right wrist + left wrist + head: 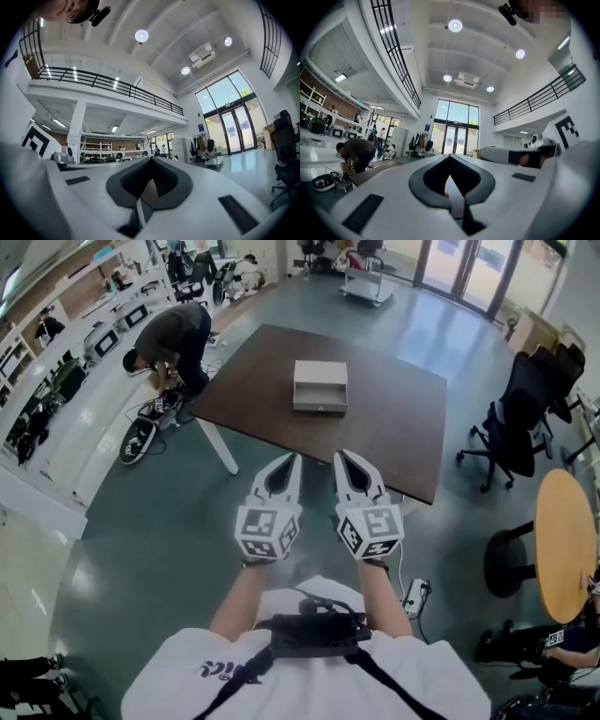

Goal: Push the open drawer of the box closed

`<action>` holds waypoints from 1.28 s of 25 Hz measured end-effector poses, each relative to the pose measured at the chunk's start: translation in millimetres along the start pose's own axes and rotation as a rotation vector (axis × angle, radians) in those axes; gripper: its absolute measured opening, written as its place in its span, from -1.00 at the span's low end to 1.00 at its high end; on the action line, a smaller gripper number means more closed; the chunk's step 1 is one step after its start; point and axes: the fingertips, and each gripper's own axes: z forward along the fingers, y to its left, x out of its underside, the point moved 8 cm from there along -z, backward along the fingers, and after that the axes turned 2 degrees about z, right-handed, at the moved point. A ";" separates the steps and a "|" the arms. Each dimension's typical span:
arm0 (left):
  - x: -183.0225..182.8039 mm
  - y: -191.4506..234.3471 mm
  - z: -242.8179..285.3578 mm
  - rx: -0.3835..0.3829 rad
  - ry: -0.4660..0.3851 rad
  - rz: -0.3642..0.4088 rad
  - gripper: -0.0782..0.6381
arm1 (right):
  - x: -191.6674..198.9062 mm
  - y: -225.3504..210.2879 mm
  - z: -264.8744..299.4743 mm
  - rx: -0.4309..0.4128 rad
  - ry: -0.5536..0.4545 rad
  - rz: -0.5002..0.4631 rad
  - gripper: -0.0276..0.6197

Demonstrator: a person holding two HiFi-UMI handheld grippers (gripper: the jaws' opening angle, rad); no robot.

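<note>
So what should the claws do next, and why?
Probably move forward to the table, bringing a claw up to the drawer. The left claw and right claw are both shut, empty and well apart from the box, whose drawer looks pulled out toward them.

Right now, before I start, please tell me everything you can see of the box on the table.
The box is rectangular, low and pale grey-white; its material cannot be told from here. Its drawer is pulled out toward the person, open on top and apparently empty. The box sits flat near the middle of the dark brown table, and nothing else touches it.
</note>
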 end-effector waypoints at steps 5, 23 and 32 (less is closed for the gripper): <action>9.7 -11.8 41.2 -0.005 0.031 0.034 -0.76 | 11.9 -39.8 15.7 -0.010 0.016 0.032 -0.92; 47.3 34.7 162.5 0.076 0.127 0.003 -0.76 | 43.5 -110.7 94.0 0.067 0.049 0.104 -0.92; 24.3 127.1 248.9 0.112 0.044 -0.013 -0.76 | 41.2 -129.0 216.3 0.118 0.016 0.023 -0.92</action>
